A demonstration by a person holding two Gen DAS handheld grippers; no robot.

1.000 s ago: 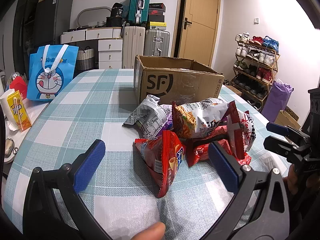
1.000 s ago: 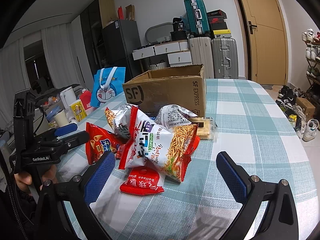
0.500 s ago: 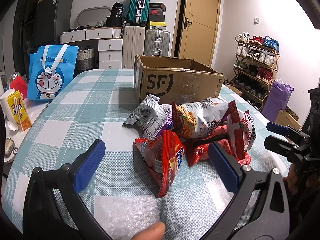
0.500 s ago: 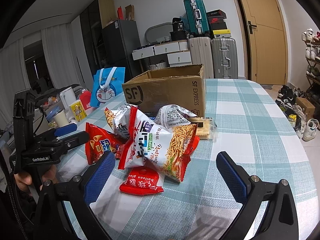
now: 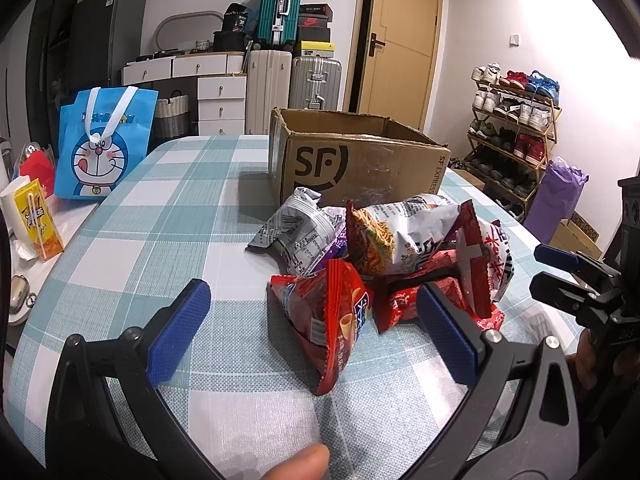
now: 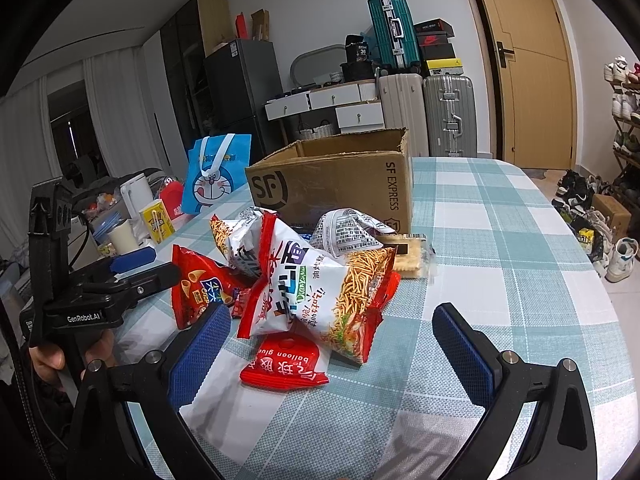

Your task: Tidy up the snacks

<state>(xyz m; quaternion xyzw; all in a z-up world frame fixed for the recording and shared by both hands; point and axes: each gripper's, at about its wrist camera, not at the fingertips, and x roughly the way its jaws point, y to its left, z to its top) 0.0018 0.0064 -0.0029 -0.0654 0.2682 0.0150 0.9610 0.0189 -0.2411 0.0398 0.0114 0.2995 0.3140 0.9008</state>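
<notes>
A pile of snack bags lies on the checked tablecloth in front of an open SF Express cardboard box (image 5: 360, 164) (image 6: 340, 184). The pile holds a red chip bag (image 5: 328, 316) (image 6: 196, 284), a large noodle-snack bag (image 5: 404, 236) (image 6: 320, 284), a grey-white bag (image 5: 300, 232) (image 6: 344, 232), a flat red balloon-glue packet (image 6: 284, 364) and a cracker pack (image 6: 408, 256). My left gripper (image 5: 312, 332) is open and empty, its fingers either side of the red chip bag, just short of it. My right gripper (image 6: 332, 352) is open and empty, in front of the balloon-glue packet.
A blue Doraemon bag (image 5: 100, 144) and a yellow drink carton (image 5: 38, 220) stand at the table's left edge with cups and clutter. Suitcases (image 5: 276, 80), drawers and a door are behind the table. A shoe rack (image 5: 512, 128) stands at the right.
</notes>
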